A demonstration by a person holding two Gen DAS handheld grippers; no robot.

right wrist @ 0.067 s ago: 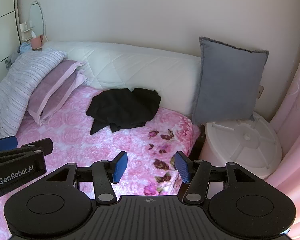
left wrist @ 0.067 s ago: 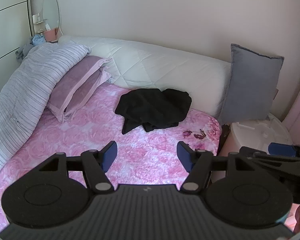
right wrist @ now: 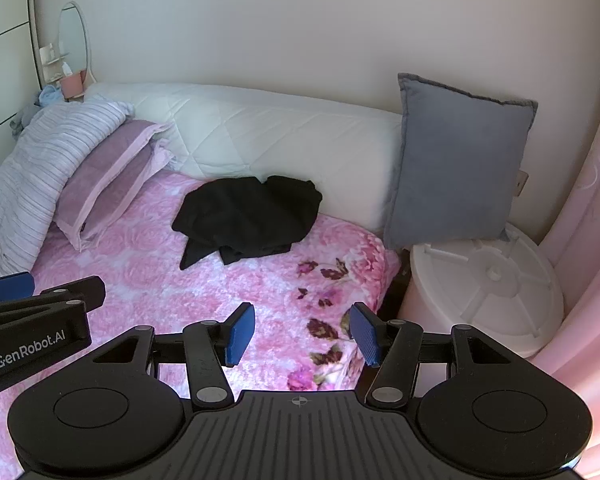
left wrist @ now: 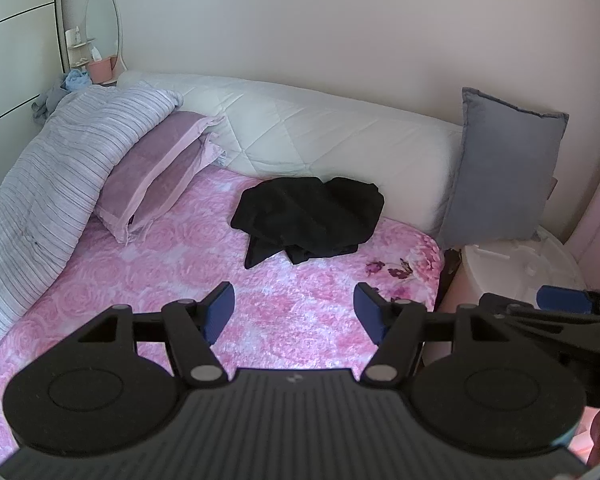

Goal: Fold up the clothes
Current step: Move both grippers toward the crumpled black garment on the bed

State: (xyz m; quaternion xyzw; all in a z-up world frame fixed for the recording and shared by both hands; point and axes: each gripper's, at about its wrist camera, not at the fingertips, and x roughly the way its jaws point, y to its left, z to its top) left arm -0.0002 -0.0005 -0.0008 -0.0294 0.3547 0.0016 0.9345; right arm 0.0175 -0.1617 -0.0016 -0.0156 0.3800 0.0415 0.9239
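black garment (left wrist: pixel 308 218) lies crumpled on pink bedspread (left wrist: pixel 292 312), just in front of white bolster (left wrist: pixel 332 140). left gripper (left wrist: pixel 294 316) & right gripper (right wrist: pixel 302 334) both spread apart w/ nothing held, hovering short of the garment.

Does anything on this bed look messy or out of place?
Yes: the crumpled black garment lies in an unfolded heap on the pink floral bedspread, near the white quilted bolster. Nothing looks spilled or damaged.

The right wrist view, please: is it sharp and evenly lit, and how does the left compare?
Right wrist view: fisheye bends the white bolster, dark vignette in the corners, soft daylight with a pink tint by the curtain, black garment shows little fold detail. Left wrist view: same curvature, slightly dimmer.
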